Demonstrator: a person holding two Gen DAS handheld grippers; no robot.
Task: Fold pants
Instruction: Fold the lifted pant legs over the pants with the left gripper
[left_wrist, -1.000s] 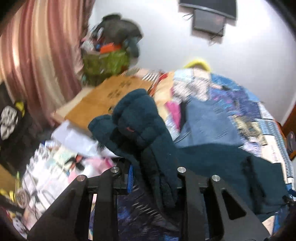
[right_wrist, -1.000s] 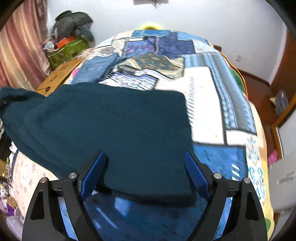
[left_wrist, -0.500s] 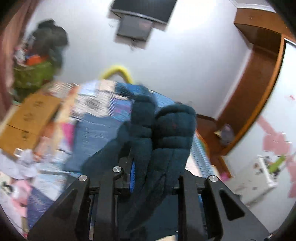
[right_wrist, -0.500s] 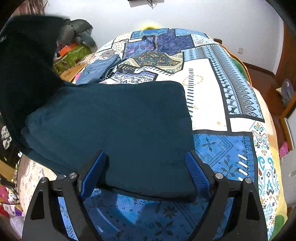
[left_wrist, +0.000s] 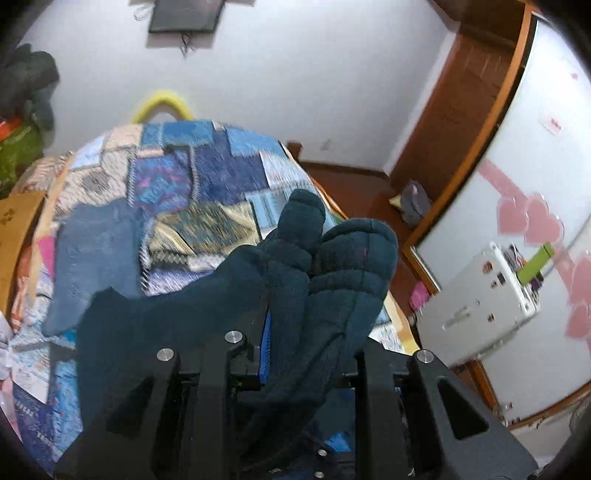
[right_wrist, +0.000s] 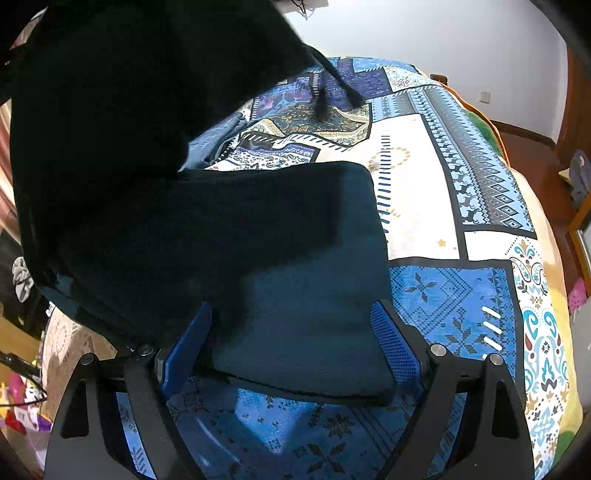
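Dark teal fleece pants (right_wrist: 303, 266) lie partly folded on the patchwork bedspread (right_wrist: 454, 295). My left gripper (left_wrist: 306, 332) is shut on a bunched end of the pants (left_wrist: 332, 266) and holds it raised above the bed. In the right wrist view this lifted end (right_wrist: 129, 92) hangs dark over the upper left, above the flat part. My right gripper (right_wrist: 291, 343) is open, its blue pads (right_wrist: 393, 343) on either side of the pants' near edge, low over the bed.
A folded blue denim garment (left_wrist: 96, 251) lies on the bed's far left. A wooden door frame (left_wrist: 461, 129), a white box (left_wrist: 480, 295) and floor clutter stand right of the bed. Cardboard (left_wrist: 14, 221) lies at the left.
My left gripper has swung the held pants end up and to the right, across the bed over the flat part. The right gripper has stayed open in place.
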